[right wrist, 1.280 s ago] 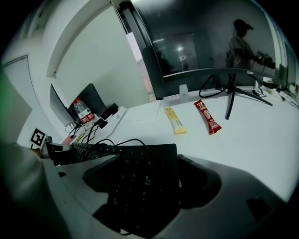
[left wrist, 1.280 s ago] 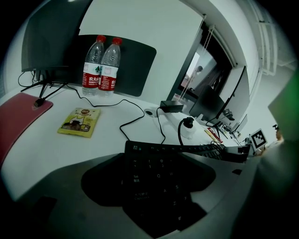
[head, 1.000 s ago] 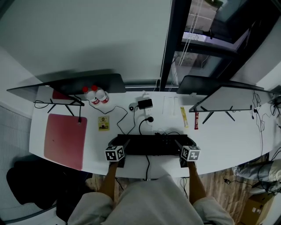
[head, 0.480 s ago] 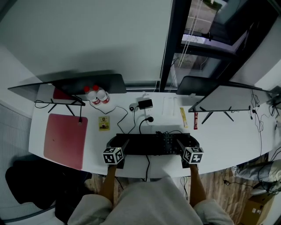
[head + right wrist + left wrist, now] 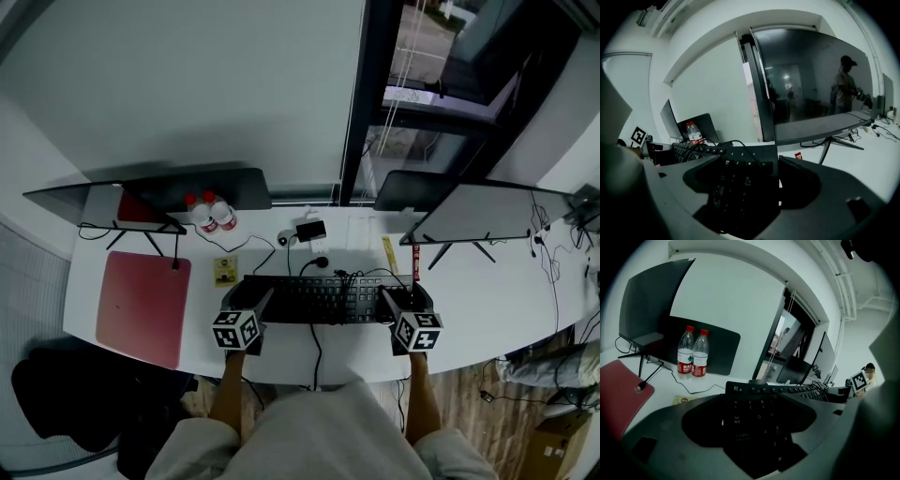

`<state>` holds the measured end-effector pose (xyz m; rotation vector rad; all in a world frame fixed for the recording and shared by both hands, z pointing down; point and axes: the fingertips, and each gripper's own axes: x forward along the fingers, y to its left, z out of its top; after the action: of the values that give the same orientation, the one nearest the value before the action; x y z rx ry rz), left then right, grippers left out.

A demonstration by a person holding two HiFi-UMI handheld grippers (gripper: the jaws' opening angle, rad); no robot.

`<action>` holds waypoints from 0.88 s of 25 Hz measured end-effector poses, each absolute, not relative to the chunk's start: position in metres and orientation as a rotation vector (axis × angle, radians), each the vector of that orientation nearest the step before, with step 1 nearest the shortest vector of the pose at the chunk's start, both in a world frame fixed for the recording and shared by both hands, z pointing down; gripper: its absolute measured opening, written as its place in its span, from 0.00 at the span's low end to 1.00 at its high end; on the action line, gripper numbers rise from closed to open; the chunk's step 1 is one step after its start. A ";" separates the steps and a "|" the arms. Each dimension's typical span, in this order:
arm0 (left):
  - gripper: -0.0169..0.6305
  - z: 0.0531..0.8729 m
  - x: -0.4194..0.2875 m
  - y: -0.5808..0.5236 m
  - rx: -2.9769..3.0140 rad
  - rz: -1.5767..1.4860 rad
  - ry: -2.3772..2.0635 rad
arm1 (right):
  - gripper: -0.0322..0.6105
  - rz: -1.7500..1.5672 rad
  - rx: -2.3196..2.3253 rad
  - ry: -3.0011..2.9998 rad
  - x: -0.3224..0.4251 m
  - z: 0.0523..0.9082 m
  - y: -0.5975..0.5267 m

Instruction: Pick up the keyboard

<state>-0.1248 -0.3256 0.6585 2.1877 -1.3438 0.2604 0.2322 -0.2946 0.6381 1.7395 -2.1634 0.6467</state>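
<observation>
Where the bottles stand: upper left of the head view, on the white desk (image 5: 497, 300), just in front of the left monitor (image 5: 202, 187).
Bottles (image 5: 699, 357): two clear plastic ones, upright, side by side and touching.
Caps and labels: red caps, both on; red-and-white bands round the middles.
Contents: the bottles look clear throughout; the fill level cannot be told.
Left gripper (image 5: 251, 298): lower centre-left of the head view, jaws set either side of the keyboard's left end and closed onto it. In the left gripper view the Tab and Caps Lock end fills the space between the jaws.
Right gripper (image 5: 409, 297): lower centre-right of the head view, jaws closed the same way onto the keyboard's right end. In the right gripper view the number-pad end sits between the jaws.
Keyboard (image 5: 323, 298): black, full length, lying crosswise at the centre of the head view between the two grippers. Whether it is clear of the desk cannot be told.
Cable (image 5: 315, 352): black, running from the keyboard's near edge towards the bottom of the frame.
Red mat (image 5: 141, 305): flat on the desk at the left of the frame, well apart from the keyboard.
Yellow card (image 5: 224, 271): flat on the desk between the bottles and the left gripper.
Right monitor (image 5: 487, 211): upper right of the head view, on a splayed stand.
</observation>
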 end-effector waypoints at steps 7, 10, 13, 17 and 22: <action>0.52 0.614 -0.123 -0.343 2.287 0.197 -1.363 | 0.63 0.540 1.810 -2.219 0.233 0.596 -0.302; 0.52 0.595 -0.122 -0.350 2.326 0.169 -1.371 | 0.62 0.494 1.839 -2.244 0.234 0.578 -0.305; 0.52 0.582 -0.122 -0.353 2.353 0.130 -1.379 | 0.62 0.436 1.854 -2.263 0.234 0.562 -0.309; 0.52 0.565 -0.125 -0.356 2.368 0.077 -1.399 | 0.62 0.357 1.855 -2.289 0.231 0.539 -0.315; 0.52 0.540 -0.130 -0.361 2.405 0.022 -1.426 | 0.62 0.288 1.867 -2.322 0.227 0.513 -0.322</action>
<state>-0.1301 -0.3608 0.5398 2.4050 -1.4262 0.0225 0.2268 -0.3219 0.5134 1.8665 -2.3225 0.2882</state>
